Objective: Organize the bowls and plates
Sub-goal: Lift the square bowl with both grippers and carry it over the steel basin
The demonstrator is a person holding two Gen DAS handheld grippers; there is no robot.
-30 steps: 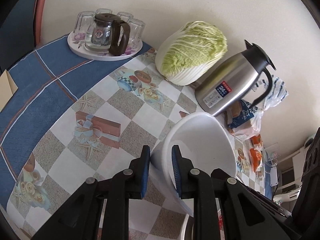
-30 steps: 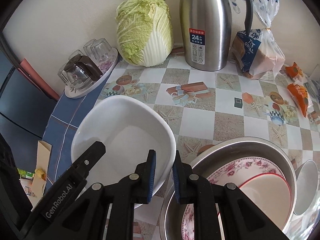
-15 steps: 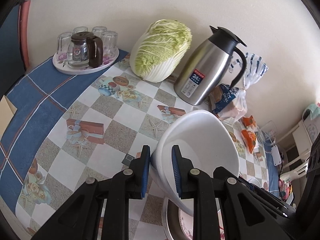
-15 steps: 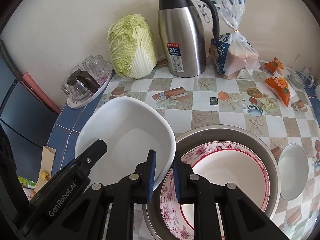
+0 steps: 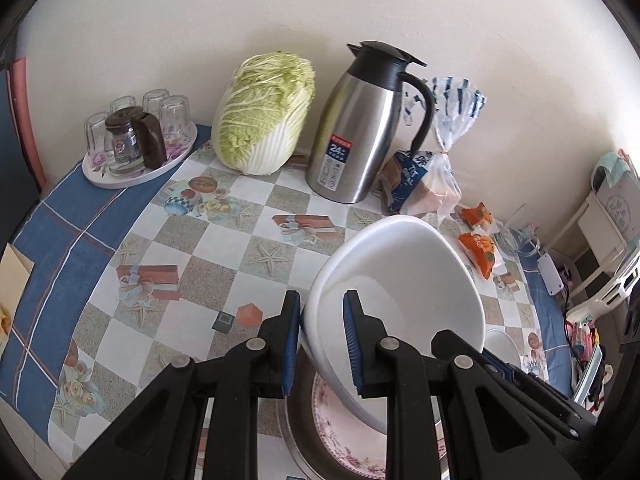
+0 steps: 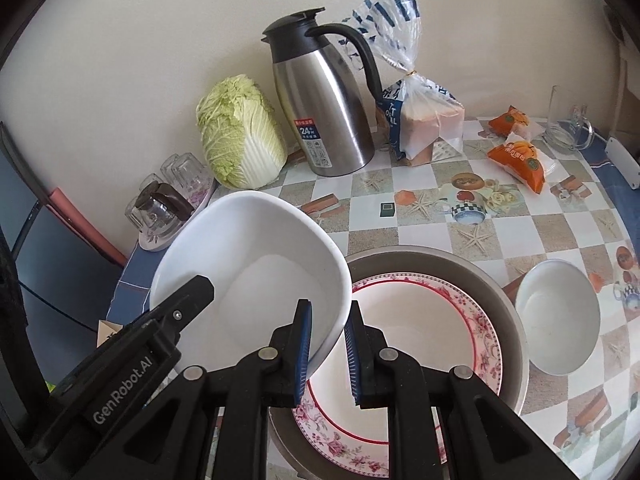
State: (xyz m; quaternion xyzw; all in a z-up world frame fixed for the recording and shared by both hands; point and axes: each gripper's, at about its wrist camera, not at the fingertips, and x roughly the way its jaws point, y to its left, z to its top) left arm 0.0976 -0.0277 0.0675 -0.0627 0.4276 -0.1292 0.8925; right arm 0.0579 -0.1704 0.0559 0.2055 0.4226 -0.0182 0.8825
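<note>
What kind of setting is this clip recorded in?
Most likely a home kitchen or dining table against a wall: a checked patterned tablecloth, a whole napa cabbage, a stainless steel thermos jug and a bagged bread loaf suggest it.

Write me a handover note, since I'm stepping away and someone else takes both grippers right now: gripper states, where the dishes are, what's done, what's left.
Left gripper: shut on the white bowl, clamping its rim.
Right gripper: shut on the opposite rim of the same bowl.
The bowl hangs tilted, partly over the metal basin.
In the basin lies the floral plate with a red-rimmed dish nested in it.
The small metal bowl sits on the table to the basin's right, untouched.
Done: plate and dish stacked in the basin.
Left: probably lower the white bowl onto the stack, release both grippers, then deal with the small bowl.
</note>
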